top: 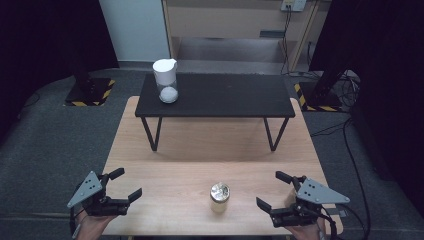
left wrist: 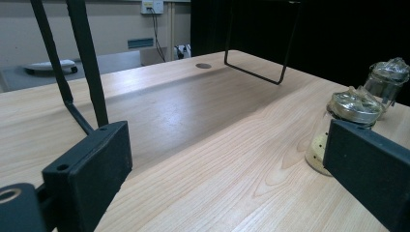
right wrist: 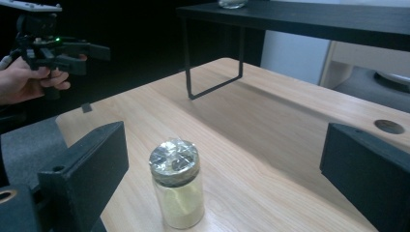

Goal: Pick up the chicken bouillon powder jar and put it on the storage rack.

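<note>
Two tools hang low at the near edge of the table [top: 150, 150], both with jaws spread wide and gripping nothing: the left tool [top: 122, 184] at about 7 o'clock, the right tool [top: 274, 190] at about 5 o'clock. Between them, at 6 o'clock and a little nearer the right tool, stands the small jar [top: 219, 197], upright on the wood and touched by neither. That flanking stance looks like a ready pose, with the jar left free in the middle where either hand could close on it; the right tool seems better lined up, since its view has the jar [right wrist: 176, 188] standing between its two black jaws

The jar is a clear glass cylinder with a pale yellowish powder settled in its lower part and a crinkled, shiny foil-like cap. The table is light wood with a smooth, visible grain. Toward 12 o'clock a low black shelf [top: 225, 95] on thin metal legs spans the table, matte and flat. On its left end, near 11 o'clock, sits a white-topped container [top: 165, 80] with a clear lower part holding something white, well apart from the jar
</note>
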The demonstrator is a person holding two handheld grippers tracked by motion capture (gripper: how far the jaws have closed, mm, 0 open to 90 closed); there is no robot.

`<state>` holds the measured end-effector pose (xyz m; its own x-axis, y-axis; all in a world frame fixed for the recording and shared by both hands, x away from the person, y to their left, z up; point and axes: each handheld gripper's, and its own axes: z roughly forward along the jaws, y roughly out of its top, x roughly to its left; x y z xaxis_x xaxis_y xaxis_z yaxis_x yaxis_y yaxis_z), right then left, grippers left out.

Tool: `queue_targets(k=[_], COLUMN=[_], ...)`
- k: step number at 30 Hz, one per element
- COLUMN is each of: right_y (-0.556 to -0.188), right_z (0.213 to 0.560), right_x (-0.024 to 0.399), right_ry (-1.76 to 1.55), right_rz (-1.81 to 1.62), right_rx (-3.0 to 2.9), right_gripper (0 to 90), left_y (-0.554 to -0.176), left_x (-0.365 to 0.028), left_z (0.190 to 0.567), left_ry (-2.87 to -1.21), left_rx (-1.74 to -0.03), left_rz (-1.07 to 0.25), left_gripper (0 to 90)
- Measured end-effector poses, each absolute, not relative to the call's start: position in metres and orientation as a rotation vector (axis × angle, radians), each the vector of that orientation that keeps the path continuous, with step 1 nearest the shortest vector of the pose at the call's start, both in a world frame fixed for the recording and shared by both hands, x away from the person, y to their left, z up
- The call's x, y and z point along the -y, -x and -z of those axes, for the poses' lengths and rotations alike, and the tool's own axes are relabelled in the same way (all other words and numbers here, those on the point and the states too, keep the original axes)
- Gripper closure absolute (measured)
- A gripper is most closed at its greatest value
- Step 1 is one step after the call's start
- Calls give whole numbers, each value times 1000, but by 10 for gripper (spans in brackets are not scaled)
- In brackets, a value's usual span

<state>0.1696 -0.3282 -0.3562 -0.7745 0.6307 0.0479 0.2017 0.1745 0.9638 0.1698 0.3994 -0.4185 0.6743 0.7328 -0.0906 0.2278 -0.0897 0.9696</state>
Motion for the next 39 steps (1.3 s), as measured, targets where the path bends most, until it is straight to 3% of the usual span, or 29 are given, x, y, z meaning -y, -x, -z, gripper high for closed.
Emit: queue_targets(k=[39], right_y=[-219], right_z=[377], right_x=[268], right_ry=[-697], right_rz=[-1577], right_rx=[-2353], right_gripper=[50], left_y=[-170], left_x=[-400], left_z=[418], left_ry=[-1651], left_rx=[-792], left_rz=[-501], left_gripper=[26])
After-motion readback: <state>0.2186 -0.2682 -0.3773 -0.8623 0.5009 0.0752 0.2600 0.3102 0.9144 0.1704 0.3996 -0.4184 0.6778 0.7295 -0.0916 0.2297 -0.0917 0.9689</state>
